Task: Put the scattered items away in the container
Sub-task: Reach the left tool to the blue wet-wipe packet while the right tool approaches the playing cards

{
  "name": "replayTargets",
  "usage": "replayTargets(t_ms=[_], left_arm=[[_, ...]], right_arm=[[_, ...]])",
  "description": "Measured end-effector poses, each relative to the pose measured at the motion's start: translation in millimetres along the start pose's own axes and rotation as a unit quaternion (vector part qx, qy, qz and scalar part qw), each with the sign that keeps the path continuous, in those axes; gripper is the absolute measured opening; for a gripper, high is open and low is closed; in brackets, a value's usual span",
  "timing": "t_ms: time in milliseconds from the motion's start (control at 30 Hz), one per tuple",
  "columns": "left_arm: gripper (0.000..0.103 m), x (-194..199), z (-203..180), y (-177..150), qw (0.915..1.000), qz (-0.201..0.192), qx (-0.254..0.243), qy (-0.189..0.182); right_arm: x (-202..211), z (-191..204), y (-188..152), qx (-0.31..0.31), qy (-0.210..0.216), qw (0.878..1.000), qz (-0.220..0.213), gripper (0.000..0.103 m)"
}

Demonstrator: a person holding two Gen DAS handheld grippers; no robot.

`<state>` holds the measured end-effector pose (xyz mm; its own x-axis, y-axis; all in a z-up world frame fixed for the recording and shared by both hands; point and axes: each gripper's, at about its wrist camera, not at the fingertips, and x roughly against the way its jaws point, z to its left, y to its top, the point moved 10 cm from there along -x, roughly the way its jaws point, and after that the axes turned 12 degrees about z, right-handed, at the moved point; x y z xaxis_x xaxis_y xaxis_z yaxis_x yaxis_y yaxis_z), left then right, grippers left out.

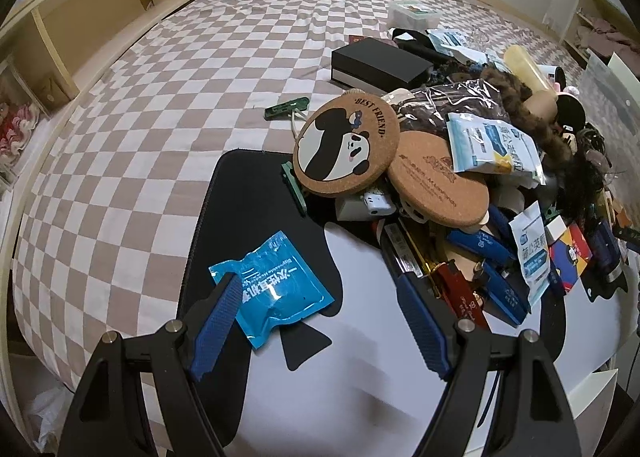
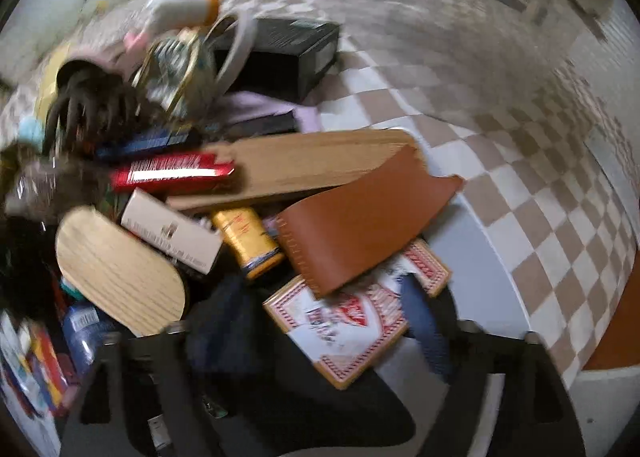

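A heap of scattered items lies on a checkered bedsheet. In the left wrist view my left gripper stands open over a black-and-white mat. A blue foil packet lies flat between its fingers, its left edge under the left pad. Beyond it sit a panda cork coaster and a second cork coaster. The right wrist view is blurred. My right gripper is open over a red-and-white card box, which lies under a brown leather sleeve.
A black box and a clear plastic box sit further back on the bed. Pens, sachets and a dark hair piece crowd the right. A wooden oval, a gold tube and a red box lie left of the right gripper. Wooden shelves line the left.
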<state>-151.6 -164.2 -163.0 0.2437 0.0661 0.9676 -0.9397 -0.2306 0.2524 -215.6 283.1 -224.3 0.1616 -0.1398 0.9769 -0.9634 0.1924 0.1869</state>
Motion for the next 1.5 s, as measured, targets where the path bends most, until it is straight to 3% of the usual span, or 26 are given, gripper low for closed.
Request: replayTargets(t_ms=[100, 333, 633, 833, 1000, 1267, 1433, 1500], left_arm=[[0.08, -1.4, -0.8, -1.2, 1.0, 0.002, -0.003, 0.001], [0.08, -2.6, 2.7, -4.1, 1.0, 0.005, -0.001, 0.001], [0.08, -9.0, 9.6, -6.7, 0.9998, 0.015, 0.005, 0.007], [0.08, -30.2, 31.2, -14.6, 0.9949, 0.062, 0.077, -0.02], [0.08, -40.5, 37.2, -8.9, 0.9912, 0.07, 0.109, -0.028], [0.08, -60.2, 32.3, 7.9, 0.9931, 0.068, 0.089, 0.037], [0.08, -66.3, 29.9, 9.8, 0.9934, 0.066, 0.045, 0.083], [0.08, -65.5, 29.4, 10.9, 0.9935, 0.061, 0.034, 0.09]], right_arm=[[-3.3, 3.3, -3.1, 0.019, -0.039, 0.999, -0.006, 0.083], [1.1, -18.4, -1.7, -0.037, -0.002, 0.999, -0.007, 0.077], [2.6, -27.0, -10.5, -0.033, -0.019, 0.999, 0.008, 0.077], [2.6, -45.3, -14.7, -0.053, -0.044, 0.998, 0.013, 0.077], [3.8, -50.5, -17.4, -0.054, -0.043, 0.998, 0.014, 0.077], [6.1, -52.2, -21.7, -0.054, -0.029, 0.998, 0.018, 0.078], [7.5, -55.7, -28.4, -0.099, 0.042, 0.993, 0.048, 0.078], [8.5, -57.7, -28.0, -0.102, 0.044, 0.993, 0.048, 0.078]])
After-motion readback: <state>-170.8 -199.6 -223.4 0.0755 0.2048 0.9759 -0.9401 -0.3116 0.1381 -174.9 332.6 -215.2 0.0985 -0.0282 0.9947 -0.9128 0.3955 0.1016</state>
